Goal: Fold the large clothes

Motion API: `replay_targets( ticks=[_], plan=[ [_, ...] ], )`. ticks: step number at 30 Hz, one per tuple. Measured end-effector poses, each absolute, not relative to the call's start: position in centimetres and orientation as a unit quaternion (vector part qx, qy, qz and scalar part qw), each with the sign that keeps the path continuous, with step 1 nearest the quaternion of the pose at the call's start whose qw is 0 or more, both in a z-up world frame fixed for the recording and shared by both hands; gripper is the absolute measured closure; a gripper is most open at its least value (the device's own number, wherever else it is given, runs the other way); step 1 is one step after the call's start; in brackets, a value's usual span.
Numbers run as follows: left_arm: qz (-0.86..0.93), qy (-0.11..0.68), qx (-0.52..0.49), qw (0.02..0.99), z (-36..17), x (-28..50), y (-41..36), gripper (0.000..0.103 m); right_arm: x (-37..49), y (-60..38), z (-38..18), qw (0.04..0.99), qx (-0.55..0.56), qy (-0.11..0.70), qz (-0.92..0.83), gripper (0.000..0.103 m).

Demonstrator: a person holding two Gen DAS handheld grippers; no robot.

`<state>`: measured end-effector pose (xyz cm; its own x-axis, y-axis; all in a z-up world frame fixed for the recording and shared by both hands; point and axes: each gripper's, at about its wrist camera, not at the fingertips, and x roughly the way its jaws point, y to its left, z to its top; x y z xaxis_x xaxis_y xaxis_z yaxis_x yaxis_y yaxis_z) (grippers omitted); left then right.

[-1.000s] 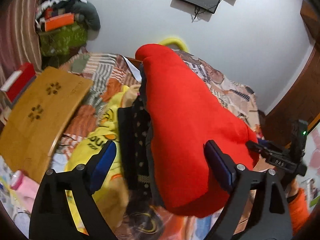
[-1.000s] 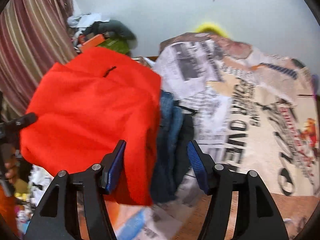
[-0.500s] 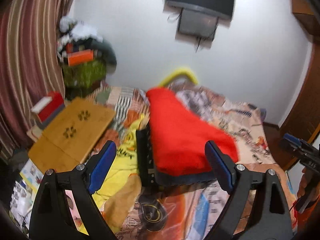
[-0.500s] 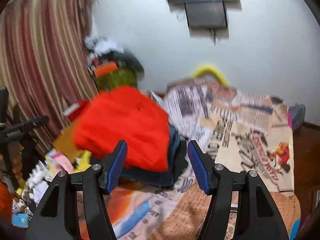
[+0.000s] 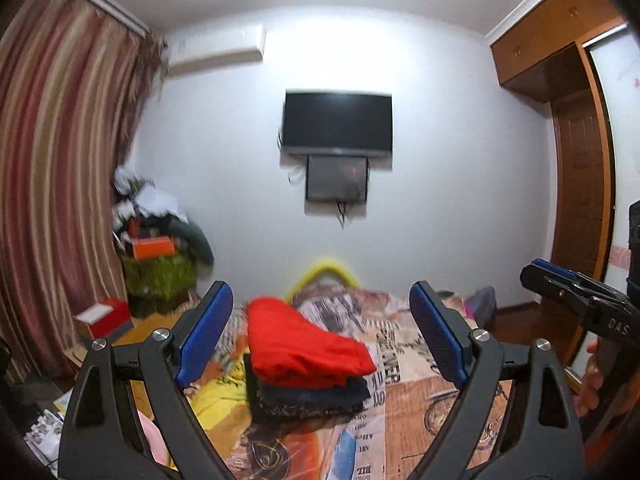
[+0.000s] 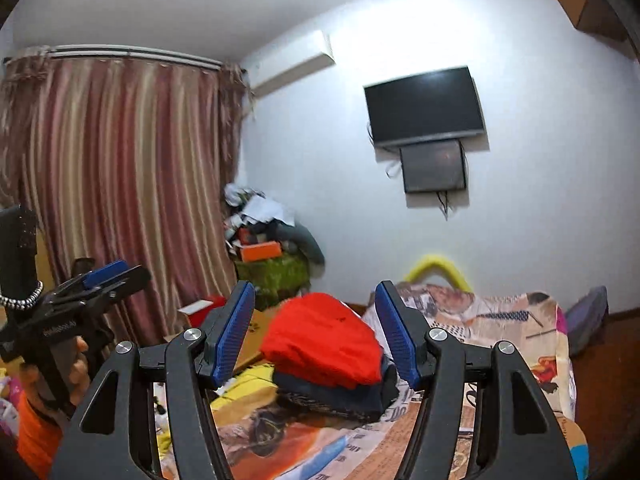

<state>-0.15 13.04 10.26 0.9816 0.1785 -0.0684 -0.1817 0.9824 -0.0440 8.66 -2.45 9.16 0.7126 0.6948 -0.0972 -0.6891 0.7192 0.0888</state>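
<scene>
Both your grippers, left gripper (image 5: 320, 340) and right gripper (image 6: 316, 334), stand wide apart and empty, raised well clear of the folded red fleece garment (image 5: 302, 350) topping the dark folded clothes (image 5: 312, 398) on the printed bedspread (image 5: 404, 412). It looks soft, light and floppy; pinch a folded edge, not the middle.

Bright wall glare, fisheye-bent edges, slight blur

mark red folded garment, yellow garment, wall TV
red folded garment (image 5: 300, 344): left wrist view, middle of its top face.
yellow garment (image 5: 218, 400): left wrist view, bunched fabric left of the stack.
wall TV (image 6: 424, 106): right wrist view, centre of the dark screen.
</scene>
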Motion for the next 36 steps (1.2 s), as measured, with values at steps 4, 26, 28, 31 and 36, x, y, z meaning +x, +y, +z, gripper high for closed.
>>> replay_targets(
  ticks=[4,26,28,31,36],
  plan=[
    [0.101,0.011,-0.015,0.995,9.8,-2.6,10.7,0.013,7.4,-2.0,8.8,0.928,0.016,0.046,0.370,0.044],
    [0.149,0.039,-0.042,0.987,6.4,-2.6,9.8,0.000,6.1,-2.3,6.5,0.949,0.009,0.063,0.308,0.000],
    [0.150,0.039,-0.041,0.987,6.4,-2.6,9.7,0.000,6.1,-2.3,6.4,0.949,0.007,0.066,0.308,0.000],
    [0.150,0.040,-0.040,0.987,6.3,-2.5,9.7,0.000,6.0,-2.5,6.3,0.950,0.006,0.068,0.305,0.000],
    [0.145,0.040,-0.038,0.988,6.2,-2.3,9.7,0.000,6.1,-2.9,6.4,0.950,0.009,0.073,0.303,0.000]
  ],
)
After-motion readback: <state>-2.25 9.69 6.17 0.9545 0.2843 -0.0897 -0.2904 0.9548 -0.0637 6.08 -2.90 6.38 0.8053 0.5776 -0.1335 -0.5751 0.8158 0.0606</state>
